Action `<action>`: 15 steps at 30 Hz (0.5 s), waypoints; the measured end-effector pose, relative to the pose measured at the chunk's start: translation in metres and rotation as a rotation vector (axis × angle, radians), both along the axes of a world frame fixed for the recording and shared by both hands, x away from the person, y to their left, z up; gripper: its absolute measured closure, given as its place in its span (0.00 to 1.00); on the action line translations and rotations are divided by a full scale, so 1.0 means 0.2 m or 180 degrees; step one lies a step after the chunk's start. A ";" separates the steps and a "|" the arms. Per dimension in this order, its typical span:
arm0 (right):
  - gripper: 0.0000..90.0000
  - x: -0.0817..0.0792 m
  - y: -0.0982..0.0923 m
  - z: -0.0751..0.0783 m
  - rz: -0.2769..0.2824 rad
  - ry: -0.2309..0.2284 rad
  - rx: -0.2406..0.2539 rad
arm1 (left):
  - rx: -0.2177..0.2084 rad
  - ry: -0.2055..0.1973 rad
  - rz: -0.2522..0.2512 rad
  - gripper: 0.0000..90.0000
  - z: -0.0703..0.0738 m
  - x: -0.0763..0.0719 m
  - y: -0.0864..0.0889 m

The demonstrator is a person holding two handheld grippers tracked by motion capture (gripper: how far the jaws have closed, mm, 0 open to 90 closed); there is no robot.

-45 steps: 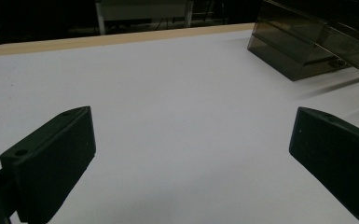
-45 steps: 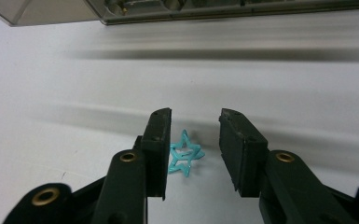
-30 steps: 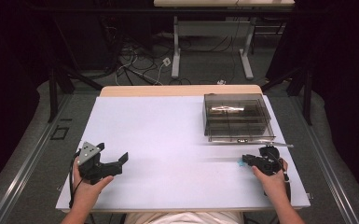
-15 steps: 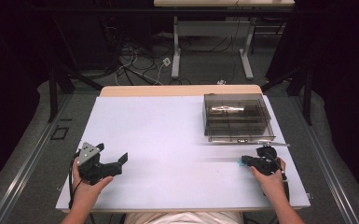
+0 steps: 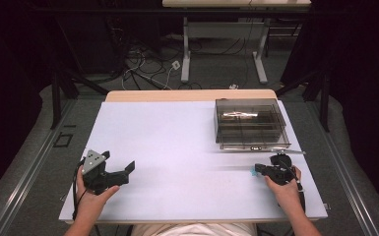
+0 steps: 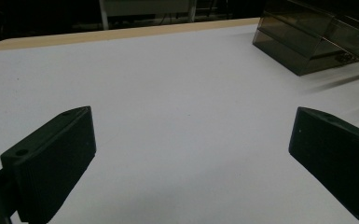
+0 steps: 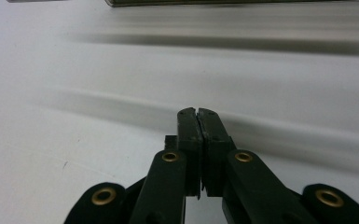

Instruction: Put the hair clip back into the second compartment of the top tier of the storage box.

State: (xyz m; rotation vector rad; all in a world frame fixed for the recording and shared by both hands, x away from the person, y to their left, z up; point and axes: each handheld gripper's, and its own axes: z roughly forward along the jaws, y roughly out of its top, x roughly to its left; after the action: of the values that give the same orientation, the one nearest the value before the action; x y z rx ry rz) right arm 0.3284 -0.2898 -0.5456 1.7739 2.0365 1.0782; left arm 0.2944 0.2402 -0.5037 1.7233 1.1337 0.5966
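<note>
the left gripper (image 5: 120, 167) is held low over the near left part of the white table (image 5: 177, 147), its jaws spread wide with nothing between them. the right gripper (image 5: 257, 169) is held at the near right, its jaws pressed together on nothing, as seen in the right gripper view (image 7: 197, 112). a dark see-through box (image 5: 250, 123) is set at the far right of the table, well apart from the left gripper and near the right one.
</note>
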 end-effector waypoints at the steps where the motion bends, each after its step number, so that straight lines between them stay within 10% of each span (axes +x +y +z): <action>1: 0.99 0.00 0.00 0.00 0.0008 -0.0001 0.0002 | 0.0000 0.0001 0.0000 0.00 0.00 0.00 0.00; 15: 1.00 -0.02 0.03 0.02 0.0101 -0.0076 -0.0066 | 0.0025 -0.0012 -0.0006 0.00 0.00 0.00 0.00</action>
State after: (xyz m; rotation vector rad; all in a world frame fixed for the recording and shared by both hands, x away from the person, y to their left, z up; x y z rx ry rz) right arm 0.3246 -0.2837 -0.5410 1.7163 2.0608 1.0781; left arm 0.2946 0.2406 -0.5035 1.7290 1.1283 0.6035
